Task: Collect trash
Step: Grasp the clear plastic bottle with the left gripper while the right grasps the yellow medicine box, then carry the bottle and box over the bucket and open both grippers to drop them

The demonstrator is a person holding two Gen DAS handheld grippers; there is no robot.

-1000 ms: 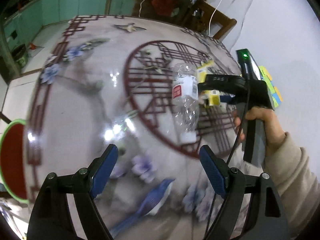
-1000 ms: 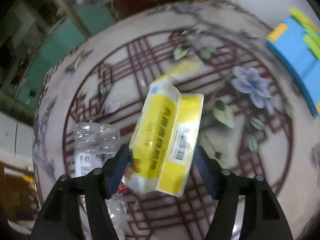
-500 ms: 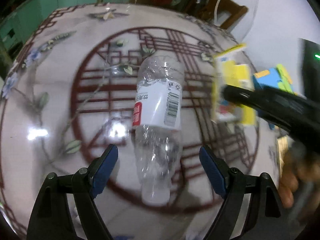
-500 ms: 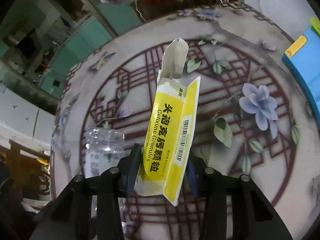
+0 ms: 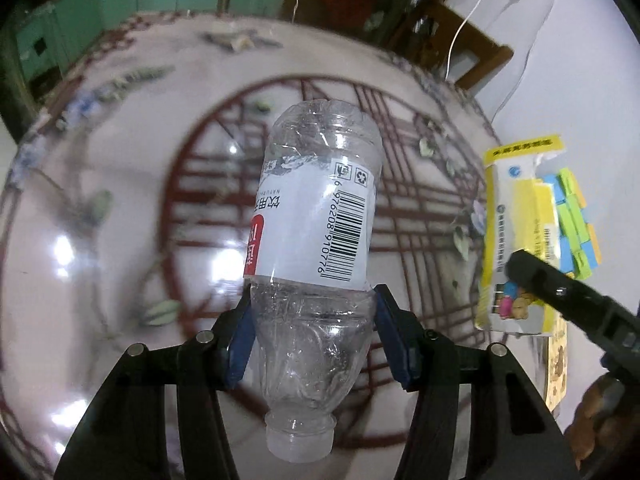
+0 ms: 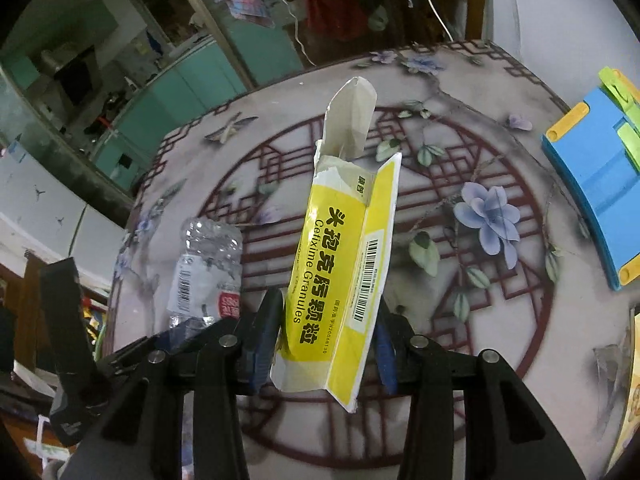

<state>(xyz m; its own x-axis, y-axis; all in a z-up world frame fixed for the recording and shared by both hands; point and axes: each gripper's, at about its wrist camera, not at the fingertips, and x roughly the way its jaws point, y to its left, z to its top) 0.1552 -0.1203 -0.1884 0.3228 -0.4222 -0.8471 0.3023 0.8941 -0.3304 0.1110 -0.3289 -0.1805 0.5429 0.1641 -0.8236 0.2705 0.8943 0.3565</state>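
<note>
My left gripper [image 5: 312, 336] is shut on a crushed clear plastic bottle [image 5: 316, 216] with a white label, its cap end toward the camera, held above the patterned round table [image 5: 100, 200]. My right gripper [image 6: 324, 344] is shut on a torn yellow and white medicine box [image 6: 344, 264], held upright above the table. The box also shows at the right of the left wrist view [image 5: 516, 240], and the bottle at the left of the right wrist view [image 6: 208, 272].
A blue tray with yellow and green blocks [image 6: 596, 200] lies at the table's right edge. A wooden chair [image 5: 452, 36] stands behind the table by a white wall. Green cabinets [image 6: 188, 84] stand at the back left.
My left gripper moved in and closed on the bottle, which now sits between the pads. My right gripper keeps its hold on the box and has lifted it a little.
</note>
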